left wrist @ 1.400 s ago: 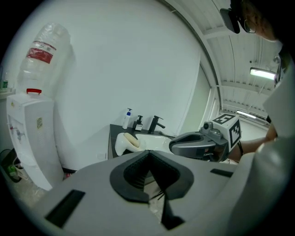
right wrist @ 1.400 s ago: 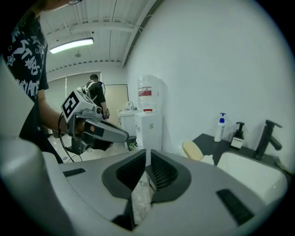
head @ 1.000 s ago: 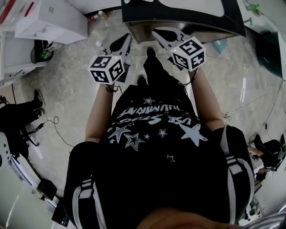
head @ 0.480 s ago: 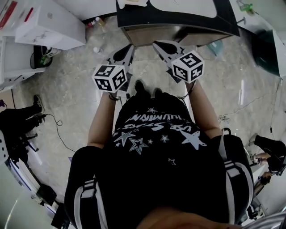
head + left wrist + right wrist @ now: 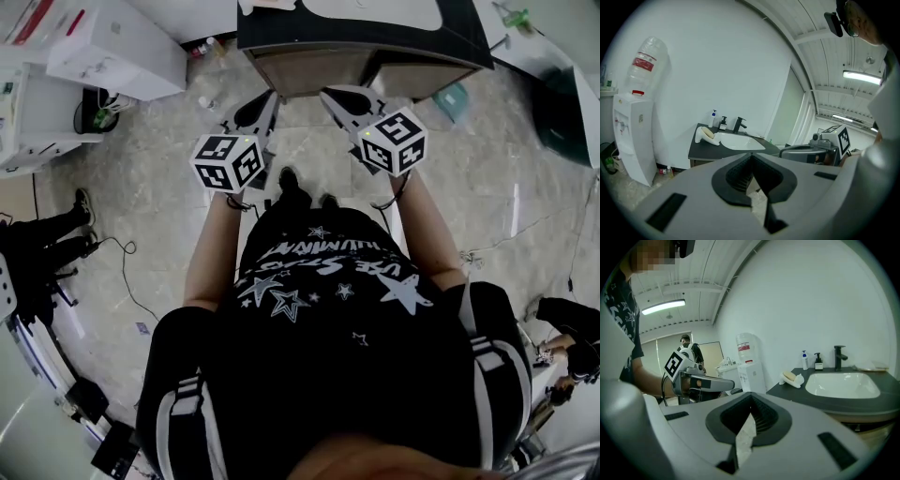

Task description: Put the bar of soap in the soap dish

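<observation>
A plain white wall (image 5: pixel 717 61) is seen behind a dark table (image 5: pixel 806 392), into which a white basin (image 5: pixel 843 384) is set, with a black tap (image 5: pixel 839 357) at its back edge. A white water dispenser (image 5: pixel 632 136), topped by an upturned bottle (image 5: pixel 644 65), is stood beside it. The floor (image 5: pixel 150 216) is laid in pale marbled stone. The ribbed ceiling (image 5: pixel 834 61) is lit by a strip light (image 5: pixel 865 77).

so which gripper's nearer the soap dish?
Left, narrowly: the left gripper hangs short of the counter, facing the soap dish end; right gripper is alongside, nearer the sink.
</observation>
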`<state>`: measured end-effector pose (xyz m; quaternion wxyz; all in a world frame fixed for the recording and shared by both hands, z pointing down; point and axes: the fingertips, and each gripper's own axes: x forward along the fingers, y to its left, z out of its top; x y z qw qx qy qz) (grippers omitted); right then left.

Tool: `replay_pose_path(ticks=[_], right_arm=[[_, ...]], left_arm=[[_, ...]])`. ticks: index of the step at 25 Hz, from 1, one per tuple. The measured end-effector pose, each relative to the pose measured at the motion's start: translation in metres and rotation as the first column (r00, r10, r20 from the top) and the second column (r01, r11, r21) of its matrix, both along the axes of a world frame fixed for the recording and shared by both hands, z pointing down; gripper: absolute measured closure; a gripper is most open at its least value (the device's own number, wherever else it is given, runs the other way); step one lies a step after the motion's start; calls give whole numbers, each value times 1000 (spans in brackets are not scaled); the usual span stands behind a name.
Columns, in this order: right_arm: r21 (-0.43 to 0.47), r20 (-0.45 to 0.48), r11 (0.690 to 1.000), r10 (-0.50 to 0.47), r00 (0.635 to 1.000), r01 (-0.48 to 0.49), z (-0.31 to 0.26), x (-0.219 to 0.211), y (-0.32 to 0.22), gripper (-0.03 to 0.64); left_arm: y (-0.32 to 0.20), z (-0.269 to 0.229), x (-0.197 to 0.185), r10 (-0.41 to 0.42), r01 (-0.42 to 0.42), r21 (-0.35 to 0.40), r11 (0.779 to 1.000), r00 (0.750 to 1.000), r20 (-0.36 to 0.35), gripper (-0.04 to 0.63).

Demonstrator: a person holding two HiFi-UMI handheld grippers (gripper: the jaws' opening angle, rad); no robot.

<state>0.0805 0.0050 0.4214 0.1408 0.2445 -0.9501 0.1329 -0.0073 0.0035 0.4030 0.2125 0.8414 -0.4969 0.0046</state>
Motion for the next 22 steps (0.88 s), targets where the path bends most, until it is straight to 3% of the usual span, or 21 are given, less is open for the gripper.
replay_pose_path(ticks=[13,22], right_arm=[[88,19,996,-32,999,30,-27,57,56,611],[63,69,995,-76,995,72,-19,76,93,611]], left_arm=[[63,-24,52,-46,44,66,997,998,31,584],[110,-21,71,-109,107,54,993,994,31,584]])
